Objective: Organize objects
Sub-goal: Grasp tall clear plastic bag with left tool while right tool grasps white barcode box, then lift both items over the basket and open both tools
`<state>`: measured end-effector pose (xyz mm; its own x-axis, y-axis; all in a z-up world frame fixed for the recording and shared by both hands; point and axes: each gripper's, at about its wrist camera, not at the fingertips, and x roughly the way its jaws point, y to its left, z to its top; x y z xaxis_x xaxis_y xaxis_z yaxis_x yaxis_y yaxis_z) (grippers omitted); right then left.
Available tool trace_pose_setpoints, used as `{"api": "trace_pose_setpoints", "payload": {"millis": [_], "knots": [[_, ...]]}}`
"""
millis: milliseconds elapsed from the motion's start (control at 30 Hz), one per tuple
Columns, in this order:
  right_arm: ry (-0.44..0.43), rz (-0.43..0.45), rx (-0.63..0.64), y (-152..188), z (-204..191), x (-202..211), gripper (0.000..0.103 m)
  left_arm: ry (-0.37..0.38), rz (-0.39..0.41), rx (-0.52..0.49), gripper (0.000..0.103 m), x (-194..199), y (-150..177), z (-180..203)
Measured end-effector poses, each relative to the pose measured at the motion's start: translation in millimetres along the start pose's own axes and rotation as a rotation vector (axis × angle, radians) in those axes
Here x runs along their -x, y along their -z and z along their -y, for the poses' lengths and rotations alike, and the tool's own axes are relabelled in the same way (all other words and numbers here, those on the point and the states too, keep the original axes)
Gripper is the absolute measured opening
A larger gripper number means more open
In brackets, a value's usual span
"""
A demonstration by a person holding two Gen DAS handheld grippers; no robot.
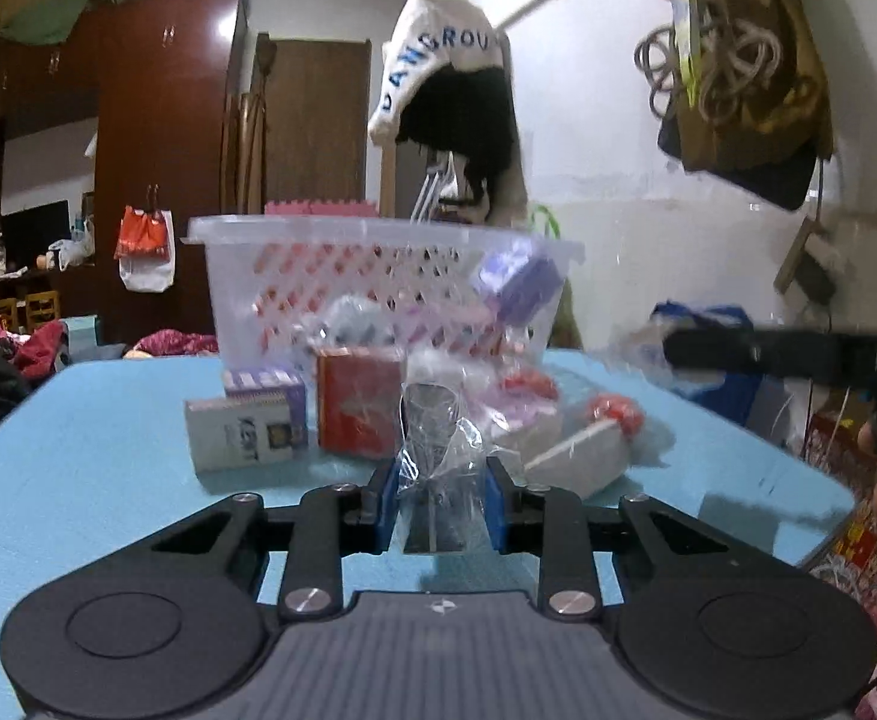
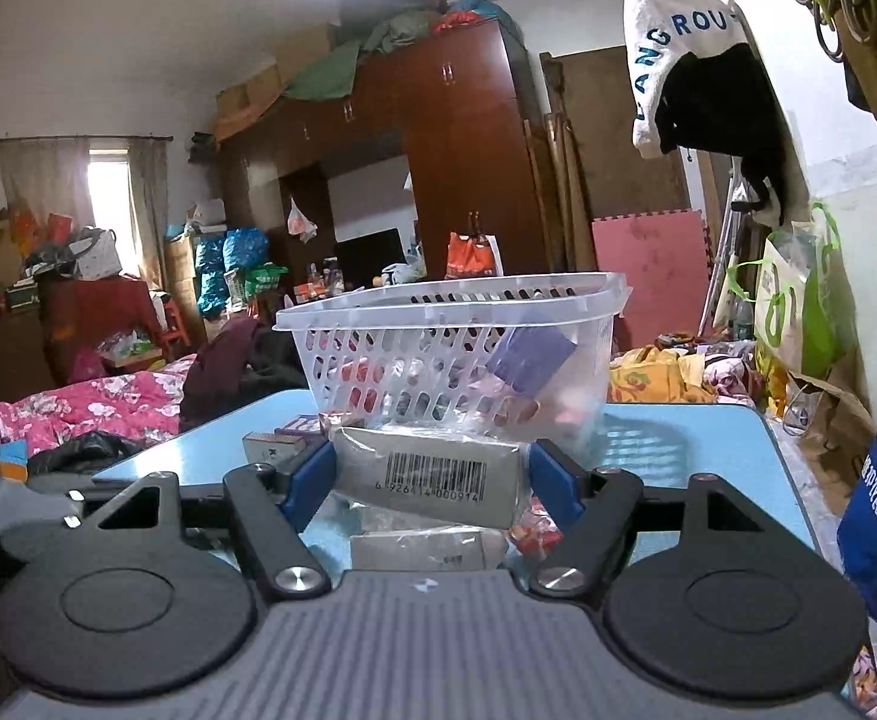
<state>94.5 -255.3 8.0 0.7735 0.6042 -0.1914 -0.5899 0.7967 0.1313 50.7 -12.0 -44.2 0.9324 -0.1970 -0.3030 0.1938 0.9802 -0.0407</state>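
Translucent plastic basket (image 2: 450,324), crinkly clear wrapper (image 1: 441,450), matt blue table (image 1: 78,450).

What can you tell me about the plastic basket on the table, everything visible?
The basket is translucent, whitish plastic, rectangular, with a broad flat rim and walls pierced by rows of slots. It stands upright on the light blue table, behind the loose boxes and packets. A purple box leans tilted against its inner wall, and pink and reddish items show blurred through the slots. Neither claw touches it: the right claw holds a barcoded grey box just in front.
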Motion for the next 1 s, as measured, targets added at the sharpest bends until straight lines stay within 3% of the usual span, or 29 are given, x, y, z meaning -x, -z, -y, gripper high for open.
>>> {"api": "trace_pose_setpoints", "payload": {"millis": [367, 500, 600, 733, 833, 900, 933, 967, 1000], "knots": [[-0.015, 0.049, 0.036, -9, -1, 0, 0.074, 0.002, 0.102, 0.111, 0.033, 8, -19, -34], [-0.044, 0.085, 0.067, -57, -6, -10, 0.074, 0.014, 0.151, 0.123, 0.033, 6, -66, -44], [0.025, 0.104, 0.149, -99, -19, -33, 0.074, -0.005, 0.173, 0.125, 0.033, -8, -118, -54], [0.016, 0.041, 0.150, -140, -21, -83, 0.074, -0.040, 0.110, 0.159, 0.033, -54, -174, -69], [0.038, -0.009, 0.155, -145, -17, -114, 0.075, -0.039, 0.007, 0.194, 0.034, -93, -188, -82], [0.037, -0.034, 0.161, -141, -15, -128, 0.080, -0.032, -0.032, 0.197, 0.041, -110, -187, -87], [0.043, -0.037, 0.159, -137, -13, -133, 0.092, -0.045, -0.044, 0.193, 0.061, -115, -184, -89], [0.051, -0.041, 0.160, -133, -11, -133, 0.098, -0.059, -0.059, 0.184, 0.074, -118, -182, -89], [0.058, -0.039, 0.164, -130, -9, -131, 0.102, -0.071, -0.052, 0.182, 0.074, -118, -179, -90]]}}
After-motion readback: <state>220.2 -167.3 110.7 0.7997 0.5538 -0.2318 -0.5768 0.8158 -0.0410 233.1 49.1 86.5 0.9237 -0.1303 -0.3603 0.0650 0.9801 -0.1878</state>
